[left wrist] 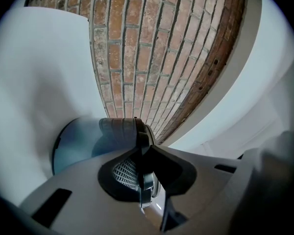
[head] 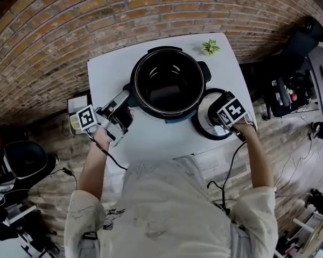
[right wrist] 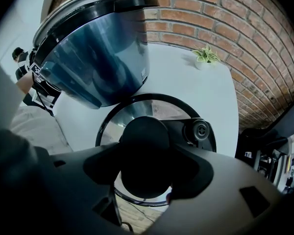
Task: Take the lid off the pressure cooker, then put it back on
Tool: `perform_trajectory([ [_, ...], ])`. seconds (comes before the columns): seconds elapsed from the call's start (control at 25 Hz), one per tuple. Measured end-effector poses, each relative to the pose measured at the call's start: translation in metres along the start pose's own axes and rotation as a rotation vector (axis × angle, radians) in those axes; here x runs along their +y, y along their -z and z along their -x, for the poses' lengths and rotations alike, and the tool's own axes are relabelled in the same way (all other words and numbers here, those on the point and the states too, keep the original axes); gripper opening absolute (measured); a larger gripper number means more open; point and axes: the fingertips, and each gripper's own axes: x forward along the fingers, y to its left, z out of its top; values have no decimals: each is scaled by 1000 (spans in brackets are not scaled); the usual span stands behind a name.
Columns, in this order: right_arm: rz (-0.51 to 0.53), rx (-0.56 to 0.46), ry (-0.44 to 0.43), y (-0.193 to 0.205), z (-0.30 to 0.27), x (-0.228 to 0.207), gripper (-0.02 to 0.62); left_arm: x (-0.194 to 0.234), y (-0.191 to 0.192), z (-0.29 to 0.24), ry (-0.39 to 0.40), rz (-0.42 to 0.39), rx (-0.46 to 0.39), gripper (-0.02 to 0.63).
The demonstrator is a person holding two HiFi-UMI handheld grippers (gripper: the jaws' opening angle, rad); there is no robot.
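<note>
Clamping the left side of the open pressure cooker (head: 135, 85), the left gripper (head: 127, 97) has its jaws pinched nearly together on it. Lid (head: 204, 121) sits on the white table (head: 151, 138) just right of the cooker. Right gripper (head: 219, 112) points straight down, jaws closed on the lid's black knob (right wrist: 144, 146).

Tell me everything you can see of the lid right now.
The lid is round, shiny metal with a black rim, a wide black knob at centre and a black valve beside it. It lies flat, knob up, on the white table, off the open pressure cooker and just to its right. The right gripper points down on it, jaws closed round the knob.
</note>
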Motion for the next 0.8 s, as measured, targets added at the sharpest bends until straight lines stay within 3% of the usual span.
perform_trajectory([
  [0.8,-3,5,0,-1,0,0,295,0,0,0,0,4,3,71],
])
